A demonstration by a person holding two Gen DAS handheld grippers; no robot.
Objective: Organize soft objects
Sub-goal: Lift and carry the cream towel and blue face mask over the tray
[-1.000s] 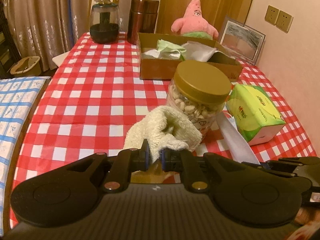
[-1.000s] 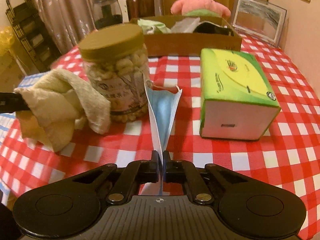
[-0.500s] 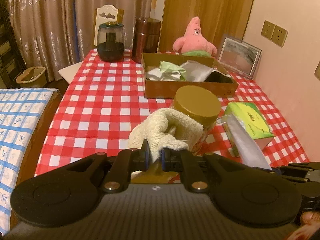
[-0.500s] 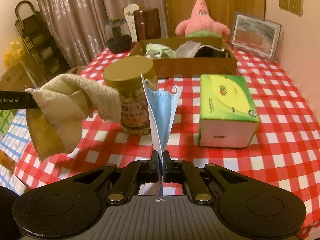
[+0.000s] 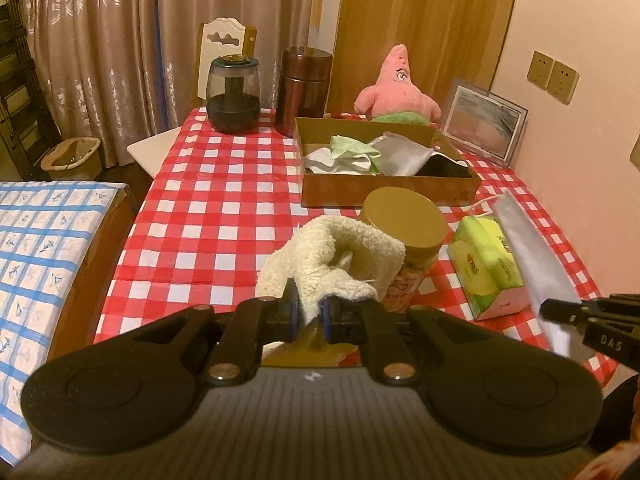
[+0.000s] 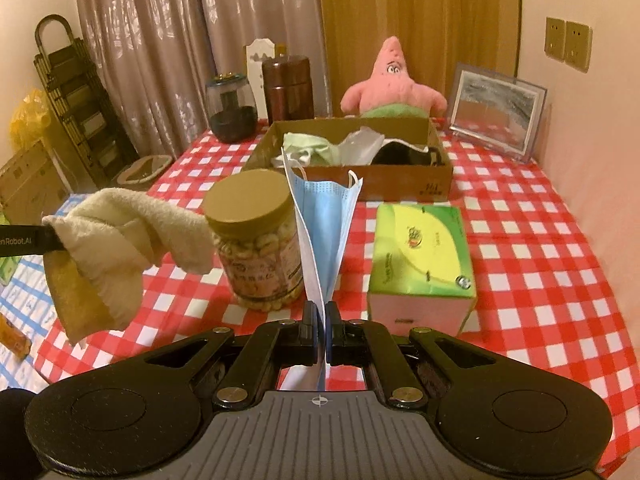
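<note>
My left gripper (image 5: 307,312) is shut on a cream towel (image 5: 332,256) and holds it in the air above the table's near edge; the towel also shows in the right wrist view (image 6: 120,232). My right gripper (image 6: 324,326) is shut on a blue face mask (image 6: 324,224), held upright; the mask also shows in the left wrist view (image 5: 528,264). A brown cardboard box (image 5: 384,190) with several cloths in it sits further back on the red checked table (image 5: 208,208). A pink star plush (image 6: 394,84) stands behind the box.
A nut jar with a gold lid (image 6: 256,240) and a green tissue box (image 6: 420,256) stand between the grippers and the box. A dark glass jar (image 5: 234,96), a brown canister (image 5: 304,90) and a picture frame (image 5: 484,126) stand at the back. A blue checked surface (image 5: 44,240) lies left.
Both grippers have risen and drawn back from the table, lifting the towel and the mask clear of it. The jar and the tissue box now look smaller and lower.
</note>
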